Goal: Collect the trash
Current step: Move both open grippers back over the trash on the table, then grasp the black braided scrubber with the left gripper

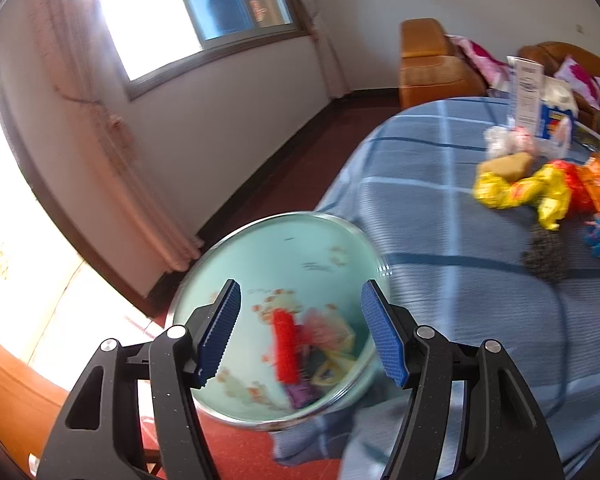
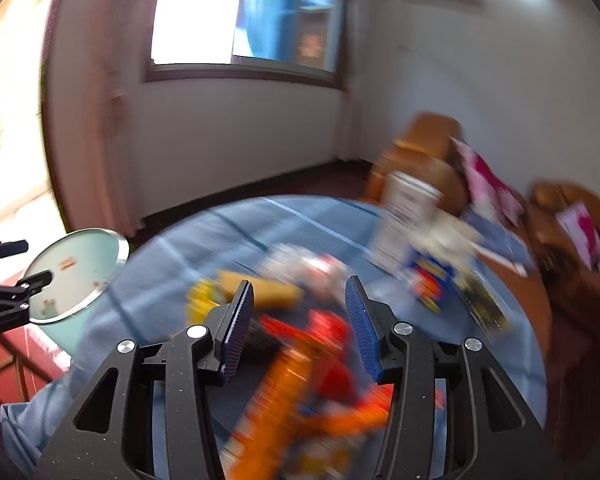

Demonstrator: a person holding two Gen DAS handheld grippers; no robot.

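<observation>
Both pairs of blue-padded fingers stand apart with nothing clamped between them. On the left gripper (image 1: 300, 332) the fingers (image 1: 219, 332) gape wide above the pale green trash bin (image 1: 260, 248), which stands on the red floor (image 1: 240, 456) just beside the near edge of the desk (image 1: 440, 208); red, pink, yellow and purple scraps (image 1: 312, 352) already lie in the bottom of the bin. The right gripper (image 2: 300, 324) hangs over the desk, well to the right of the bin, its fingers (image 2: 238, 328) at a middling spread over a blurred heap of orange and red wrappers (image 2: 300, 384); whether the pads touch that heap cannot be told through the blur. Farther across the desk's blue checked cloth from the bin lie a yellow crumpled wrapper (image 1: 520, 190), a tan sponge-like wedge (image 1: 504, 166), a dark scouring pad (image 1: 544, 256) and a wad of clear plastic (image 1: 504, 138). Beyond these stands an opened white and blue carton (image 1: 540, 100). Past the desk's far edge are brown armchairs (image 1: 428, 60) with pink cushions (image 1: 484, 58), then the white wall and a window (image 1: 204, 12).
</observation>
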